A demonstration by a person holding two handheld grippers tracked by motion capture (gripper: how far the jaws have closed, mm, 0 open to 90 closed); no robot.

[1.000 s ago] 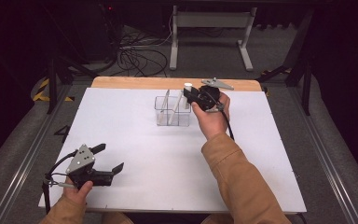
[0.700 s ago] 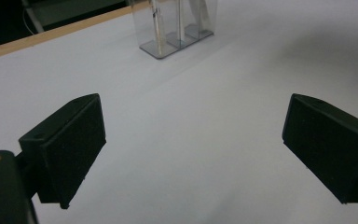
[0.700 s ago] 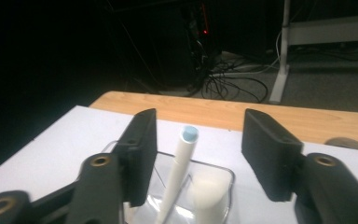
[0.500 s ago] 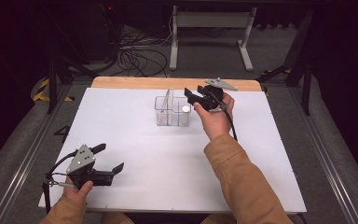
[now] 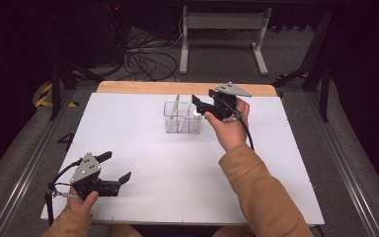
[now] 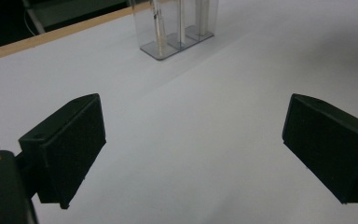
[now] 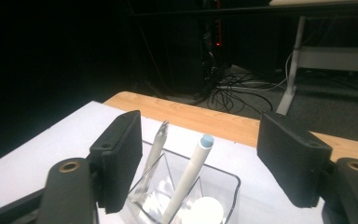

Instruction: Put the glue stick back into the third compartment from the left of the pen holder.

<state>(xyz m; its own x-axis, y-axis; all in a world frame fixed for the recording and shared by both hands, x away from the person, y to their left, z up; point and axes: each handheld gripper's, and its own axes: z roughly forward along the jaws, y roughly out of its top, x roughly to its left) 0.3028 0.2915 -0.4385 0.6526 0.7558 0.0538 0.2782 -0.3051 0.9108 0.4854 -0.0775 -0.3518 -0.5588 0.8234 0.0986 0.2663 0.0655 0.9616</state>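
A clear plastic organiser [image 5: 181, 118] stands at the table's far middle, with two pens leaning in it. My right gripper [image 5: 198, 107] hovers just above its right end; its jaws have just been opening and stand open, gripping nothing. In the right gripper view the gripper [image 7: 205, 161] frames a white pen with a blue tip [image 7: 189, 177], a silvery pen [image 7: 154, 151] and a white round piece [image 7: 208, 210] lying in the organiser [image 7: 228, 184]. My left gripper [image 5: 115, 167] rests open near the front left corner. Its view [image 6: 193, 149] shows bare table and the organiser [image 6: 179, 25] far off.
The white table top [image 5: 143, 163] has a wooden strip [image 5: 143, 88] along its far edge. Metal rails run down both sides. Cables [image 5: 145, 59] and a stand's legs [image 5: 222, 42] lie on the floor behind the table.
The right gripper's jaws have opened. A white piece that was at its jaws above the organiser now lies inside the right compartment. The left hand has kept still.
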